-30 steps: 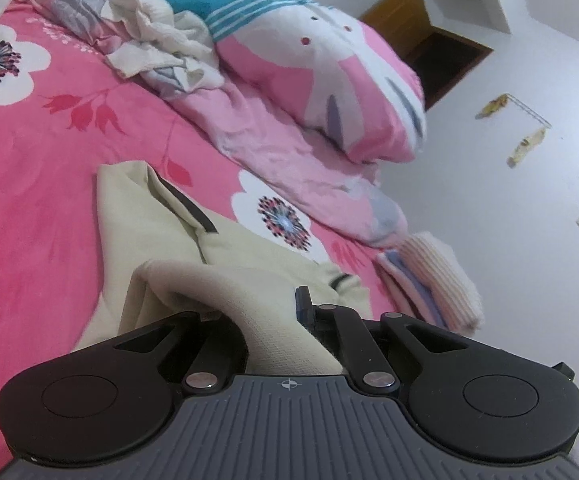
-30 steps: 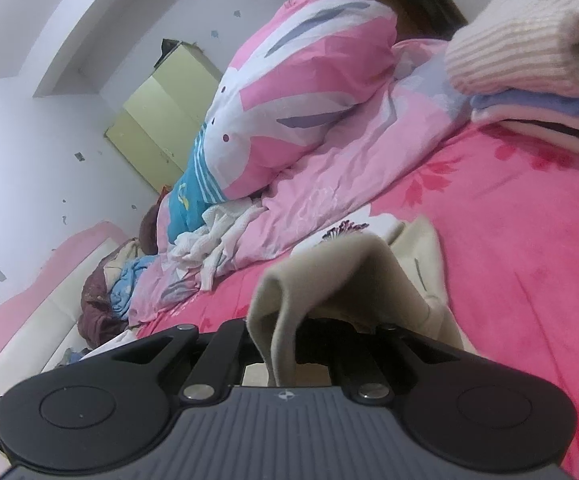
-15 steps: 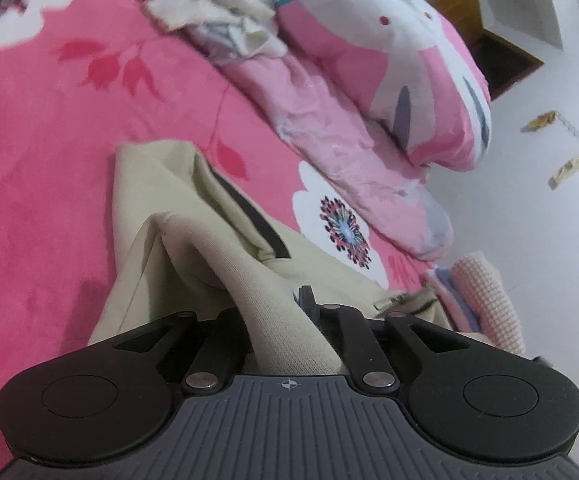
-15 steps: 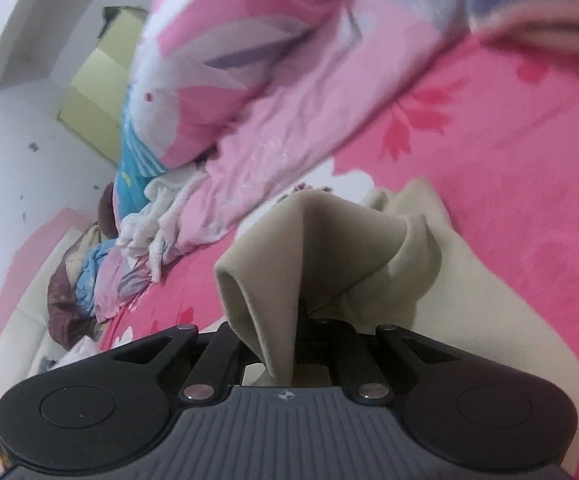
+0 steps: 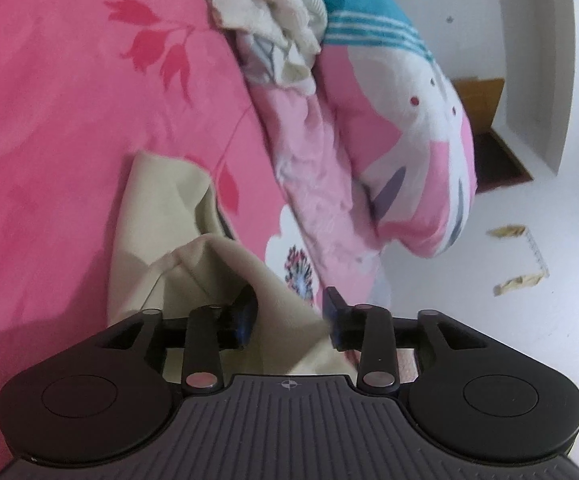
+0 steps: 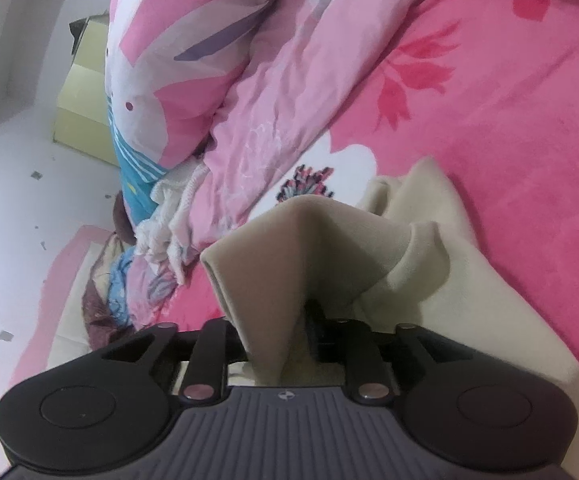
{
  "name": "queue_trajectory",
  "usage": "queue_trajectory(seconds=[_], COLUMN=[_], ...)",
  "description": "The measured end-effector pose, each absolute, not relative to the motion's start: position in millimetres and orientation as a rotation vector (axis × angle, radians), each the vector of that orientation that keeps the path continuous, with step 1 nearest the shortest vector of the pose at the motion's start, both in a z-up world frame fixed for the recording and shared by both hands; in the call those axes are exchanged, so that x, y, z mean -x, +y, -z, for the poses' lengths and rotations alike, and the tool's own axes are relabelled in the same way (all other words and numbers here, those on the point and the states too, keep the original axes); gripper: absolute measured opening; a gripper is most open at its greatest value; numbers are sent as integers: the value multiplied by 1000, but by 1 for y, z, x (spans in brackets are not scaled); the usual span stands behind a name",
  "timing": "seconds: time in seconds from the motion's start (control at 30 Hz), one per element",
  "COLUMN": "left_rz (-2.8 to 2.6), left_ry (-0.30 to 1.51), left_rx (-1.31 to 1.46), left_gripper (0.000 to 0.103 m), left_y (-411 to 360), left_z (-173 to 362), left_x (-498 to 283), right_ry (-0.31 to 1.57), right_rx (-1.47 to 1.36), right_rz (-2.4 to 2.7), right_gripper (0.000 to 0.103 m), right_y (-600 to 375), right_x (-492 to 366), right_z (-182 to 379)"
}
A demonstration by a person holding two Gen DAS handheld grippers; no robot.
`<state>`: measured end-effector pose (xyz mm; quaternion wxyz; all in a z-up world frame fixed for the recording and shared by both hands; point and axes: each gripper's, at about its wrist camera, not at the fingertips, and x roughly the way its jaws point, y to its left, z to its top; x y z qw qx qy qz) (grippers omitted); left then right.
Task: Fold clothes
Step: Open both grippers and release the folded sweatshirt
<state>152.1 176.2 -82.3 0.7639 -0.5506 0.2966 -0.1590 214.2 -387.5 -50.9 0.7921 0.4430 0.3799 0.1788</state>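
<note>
A beige garment (image 5: pixel 161 200) lies partly folded on the pink flowered bedspread (image 5: pixel 69 100). My left gripper (image 5: pixel 289 312) hangs low over it and its jaws are opening. A raised fold of the beige cloth still lies between the fingers (image 5: pixel 245 312), loose and not pinched. In the right wrist view the same beige garment (image 6: pixel 469 272) stands up in a tented fold. The right gripper (image 6: pixel 277 320) is opening too. The fold drapes over its left finger and hides it, and the right finger (image 6: pixel 315 320) stands just clear of the cloth.
A pink-and-white pillow (image 5: pixel 409 120) and a rumpled pink quilt (image 5: pixel 309 152) run along the far side of the bed, with crumpled white clothes (image 5: pixel 281 20) beside them. More clothes (image 6: pixel 157 232) are heaped further along. A yellow-green cabinet (image 6: pixel 85 120) stands by the white wall.
Both grippers sank toward the bed and carried the beige fold over the garment. Both pairs of jaws, shut on the cloth before, have now parted.
</note>
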Motion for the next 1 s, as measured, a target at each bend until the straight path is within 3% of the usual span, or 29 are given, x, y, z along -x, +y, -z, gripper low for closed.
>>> queue_trajectory(seconds=[0.03,0.2,0.6,0.77,1.0], left_rz=[342,307,293,317,302], left_ry=[629,526,505,513,568], left_rx=[1208,1280,1111,963,834], left_gripper=[39,40,40,51,53], left_y=[177,187,192,196,190], left_z=[81,83,53,30,26], left_x=[-154,-161,-115,-65,-13], right_ry=[799,664,472,376,324], right_rx=[-967,-1050,-1074,-997,-960], right_rz=[-385,-367,-367,-356,-359], right_gripper=[45,59,61,66,67], right_y=[-390,-411,-455,-481,-513], right_x=[-215,-219,-130,-57,21], right_z=[48,31,13,-16,-40])
